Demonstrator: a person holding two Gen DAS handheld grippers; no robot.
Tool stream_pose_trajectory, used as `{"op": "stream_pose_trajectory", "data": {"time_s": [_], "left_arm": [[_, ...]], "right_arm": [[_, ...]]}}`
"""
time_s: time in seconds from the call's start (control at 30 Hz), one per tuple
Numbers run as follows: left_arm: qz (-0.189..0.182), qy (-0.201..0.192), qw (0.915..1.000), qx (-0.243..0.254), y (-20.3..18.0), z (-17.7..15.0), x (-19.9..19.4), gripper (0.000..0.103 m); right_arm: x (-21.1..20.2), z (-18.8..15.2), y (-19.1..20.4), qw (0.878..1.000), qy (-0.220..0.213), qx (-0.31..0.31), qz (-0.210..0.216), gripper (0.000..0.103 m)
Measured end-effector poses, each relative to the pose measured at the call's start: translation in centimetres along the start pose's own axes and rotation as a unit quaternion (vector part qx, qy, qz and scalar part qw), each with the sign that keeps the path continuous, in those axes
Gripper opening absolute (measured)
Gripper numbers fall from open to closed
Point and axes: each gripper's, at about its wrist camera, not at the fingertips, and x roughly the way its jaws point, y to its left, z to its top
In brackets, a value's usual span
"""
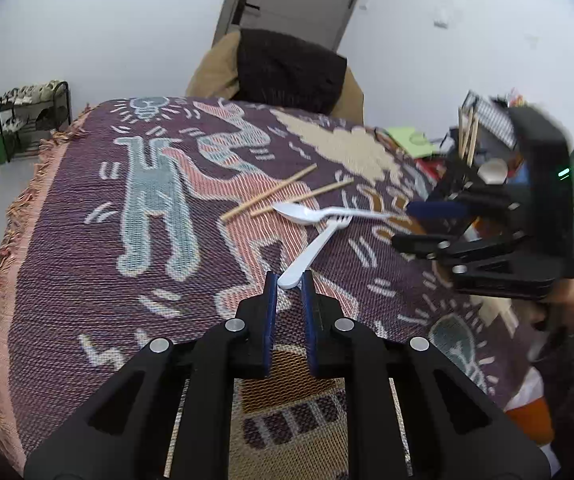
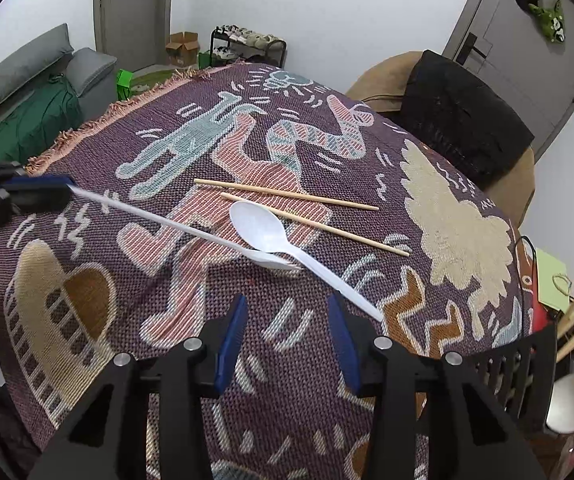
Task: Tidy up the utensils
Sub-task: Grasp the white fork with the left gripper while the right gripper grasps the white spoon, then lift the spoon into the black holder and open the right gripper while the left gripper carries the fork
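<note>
A white plastic fork (image 1: 315, 245) lies on the patterned cloth with its tines under a white plastic spoon (image 1: 307, 213). My left gripper (image 1: 289, 280) is nearly shut around the end of the fork's handle; in the right wrist view the fork (image 2: 159, 220) runs from those fingers (image 2: 35, 189) to the spoon (image 2: 265, 229). Two wooden chopsticks (image 2: 287, 194) lie beyond the spoon. My right gripper (image 2: 287, 314) is open and empty, just short of the spoon's handle end.
The table carries a purple woven cloth (image 2: 271, 380) with fringe. A black mesh holder with chopsticks (image 1: 469, 140) and a white cup (image 2: 573, 402) stand at the right. A chair with a dark cushion (image 2: 461, 120) is behind the table.
</note>
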Motion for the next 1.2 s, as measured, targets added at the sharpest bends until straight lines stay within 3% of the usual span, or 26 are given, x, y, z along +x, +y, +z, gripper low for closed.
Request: {"op": "stream_pose_trajectory", "data": {"time_s": [0.27, 0.4, 0.43, 0.57, 0.9, 1.07, 1.13, 1.2], "left_arm": [[-0.023, -0.058, 0.9966, -0.055, 3.4, 0.8, -2.9, 0.011], [-0.029, -0.082, 0.9931, -0.079, 4.7, 1.1, -4.0, 0.011], [-0.032, -0.087, 0.9922, -0.083, 5.0, 1.1, -4.3, 0.003], [-0.033, -0.107, 0.9892, -0.094, 5.8, 1.6, -5.2, 0.003], [-0.037, -0.129, 0.9852, -0.106, 7.2, 2.6, -6.7, 0.003], [-0.035, -0.136, 0.9837, -0.112, 7.8, 3.0, -7.2, 0.003], [-0.034, -0.139, 0.9832, -0.114, 7.9, 3.1, -7.4, 0.003], [-0.031, -0.142, 0.983, -0.112, 7.9, 3.3, -7.6, 0.003]], "right_arm": [[2.7, 1.5, -0.5, 0.999, 0.03, -0.013, -0.015, 0.034], [4.6, 2.5, -0.1, 0.997, 0.051, -0.042, -0.034, 0.03], [5.1, 2.7, 0.0, 0.997, 0.055, -0.049, -0.039, 0.03], [6.7, 3.7, 0.7, 0.992, 0.075, -0.089, -0.059, 0.029], [9.3, 5.2, 2.1, 0.977, 0.125, -0.163, -0.065, 0.026], [9.7, 5.7, 3.1, 0.966, 0.15, -0.204, -0.059, 0.016], [9.4, 5.7, 3.4, 0.967, 0.147, -0.203, -0.057, 0.008], [8.4, 5.8, 3.1, 0.974, 0.129, -0.18, -0.047, 0.008]]}}
